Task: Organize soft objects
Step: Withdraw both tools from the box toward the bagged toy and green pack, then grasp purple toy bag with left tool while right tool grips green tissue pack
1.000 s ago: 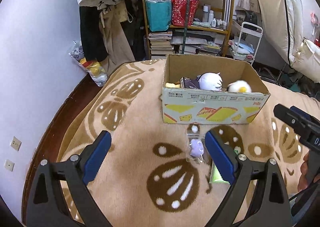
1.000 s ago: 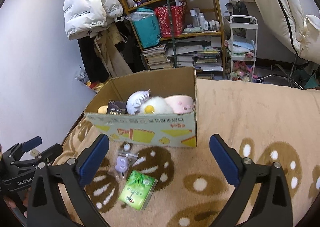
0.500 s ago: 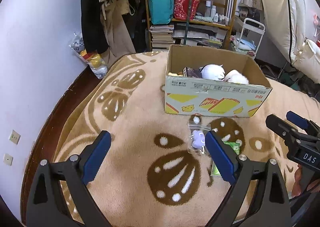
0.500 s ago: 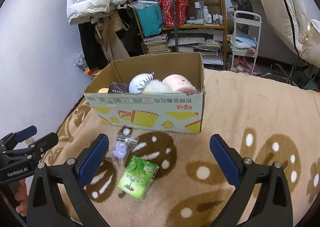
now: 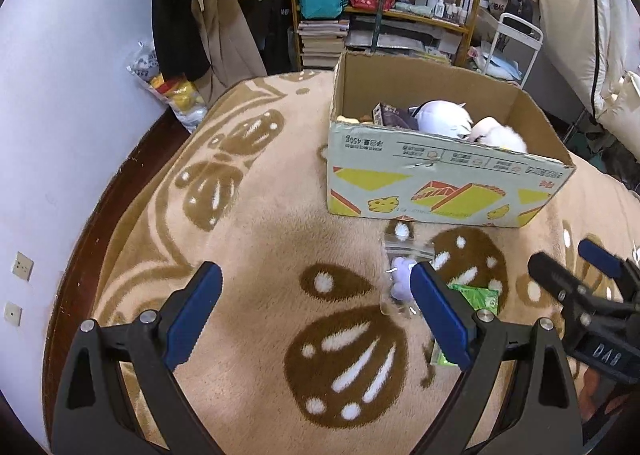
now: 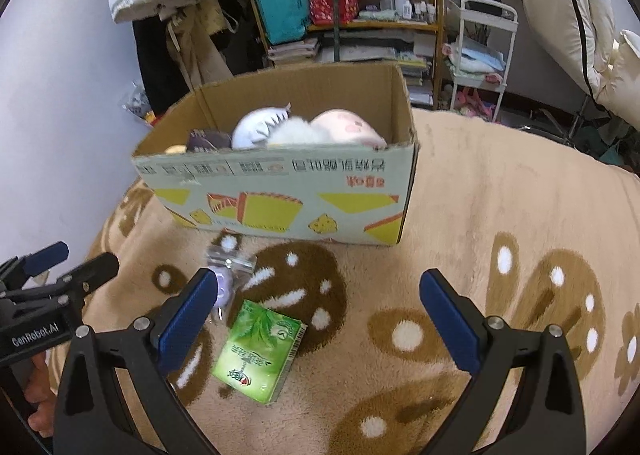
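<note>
An open cardboard box [image 5: 440, 187] [image 6: 280, 191] stands on a beige blanket and holds white and pink plush toys [image 6: 316, 131] and a dark packet. In front of it lie a clear bag with a small purple toy [image 5: 402, 279] [image 6: 224, 279] and a green tissue pack [image 6: 260, 347] [image 5: 478, 299]. My left gripper [image 5: 316, 307] is open and empty above the blanket, its right finger partly covering the purple toy. My right gripper [image 6: 320, 315] is open and empty, above the tissue pack.
The blanket [image 6: 500, 207] has brown patterns. A wooden shelf with bags and books [image 6: 344, 3], hanging coats [image 5: 208, 15], a white cart [image 6: 480, 55] and a wall on the left [image 5: 60, 95] stand behind the box.
Both grippers have moved lower and closer to the blanket and the two items in front of the box. Both stay open.
</note>
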A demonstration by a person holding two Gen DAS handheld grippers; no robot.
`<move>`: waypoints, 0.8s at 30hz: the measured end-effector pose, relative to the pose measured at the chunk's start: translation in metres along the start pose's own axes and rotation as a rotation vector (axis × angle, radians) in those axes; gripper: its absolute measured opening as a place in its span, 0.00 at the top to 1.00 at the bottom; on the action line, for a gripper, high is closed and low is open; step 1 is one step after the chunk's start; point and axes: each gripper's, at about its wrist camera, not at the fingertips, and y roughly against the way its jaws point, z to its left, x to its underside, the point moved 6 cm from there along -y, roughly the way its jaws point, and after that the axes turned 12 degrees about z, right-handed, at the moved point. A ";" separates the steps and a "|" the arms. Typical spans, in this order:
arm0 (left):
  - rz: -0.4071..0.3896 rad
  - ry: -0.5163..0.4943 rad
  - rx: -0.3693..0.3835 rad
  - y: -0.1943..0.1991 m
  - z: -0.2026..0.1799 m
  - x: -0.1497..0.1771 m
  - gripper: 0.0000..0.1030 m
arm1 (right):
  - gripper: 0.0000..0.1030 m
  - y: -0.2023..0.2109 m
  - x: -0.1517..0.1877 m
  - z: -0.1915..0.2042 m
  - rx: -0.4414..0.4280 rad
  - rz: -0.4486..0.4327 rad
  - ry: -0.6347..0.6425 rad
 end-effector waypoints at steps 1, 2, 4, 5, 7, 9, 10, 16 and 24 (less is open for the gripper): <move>0.008 0.005 0.005 -0.003 0.000 -0.002 0.09 | 0.00 -0.004 0.001 0.000 0.006 0.008 0.000; 0.015 0.008 0.010 -0.006 0.000 -0.004 0.09 | 0.00 -0.006 0.001 -0.001 0.014 0.012 -0.002; 0.020 0.010 0.014 -0.011 -0.001 -0.008 0.09 | 0.00 -0.012 0.002 -0.001 0.034 0.031 -0.004; 0.021 0.010 0.014 -0.012 -0.002 -0.010 0.09 | 0.00 -0.016 0.003 -0.001 0.035 0.044 -0.003; 0.028 0.007 0.016 -0.017 -0.004 -0.014 0.09 | 0.00 -0.020 0.005 0.003 0.028 0.053 0.001; 0.035 0.002 0.016 -0.022 -0.006 -0.018 0.09 | 0.00 -0.023 0.007 0.006 0.038 0.058 0.009; 0.039 -0.001 0.015 -0.024 -0.007 -0.019 0.09 | 0.00 -0.024 0.007 0.007 0.043 0.064 0.013; 0.062 -0.041 -0.015 -0.038 -0.017 -0.022 0.09 | 0.02 -0.038 0.017 0.018 0.026 0.132 0.016; 0.099 -0.088 0.008 -0.052 -0.035 -0.018 0.09 | 0.13 -0.060 0.032 0.032 -0.015 0.222 0.009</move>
